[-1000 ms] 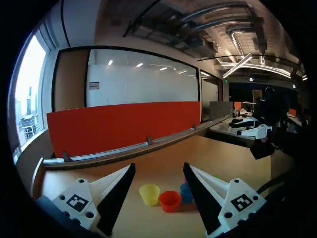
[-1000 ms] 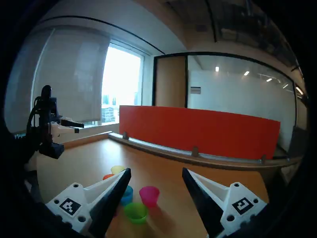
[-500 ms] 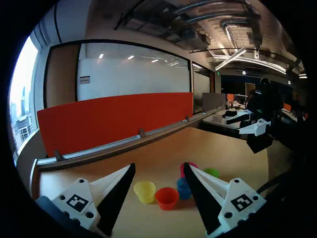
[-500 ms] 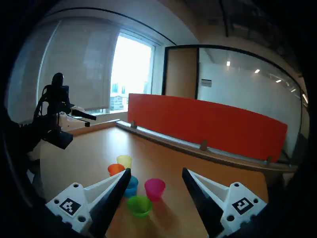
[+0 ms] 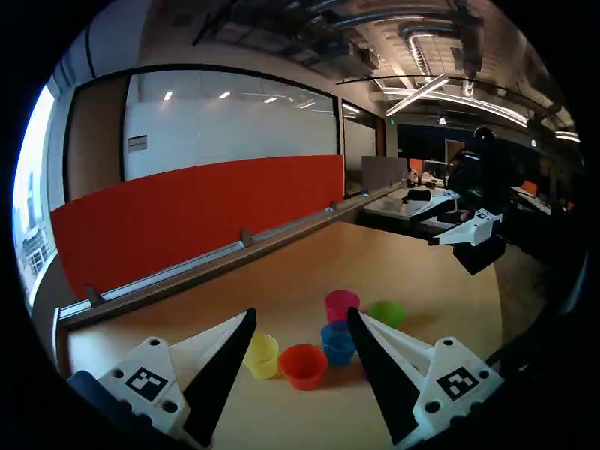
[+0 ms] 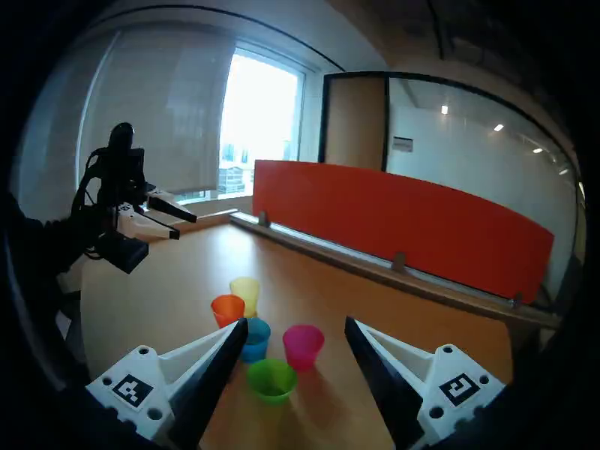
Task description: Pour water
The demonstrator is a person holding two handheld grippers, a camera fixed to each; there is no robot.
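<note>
Hovering over table [image 5: 420, 285], both grippers held empty, jaws apart. Left gripper [image 5: 300, 311]: orange cup [image 5: 303, 366] and yellow cup [image 5: 262, 355] seen just ahead and below, between fingers; blue cup [image 5: 338, 342] beside its right finger. Right gripper [image 6: 296, 321]: green cup [image 6: 271, 379] nearest, pink cup [image 6: 303, 346] just behind. Cups upright, tightly clustered; neighbours judged likely to crowd any grasp. Water not discernible. Orange partition [image 5: 187, 210] beyond.
</note>
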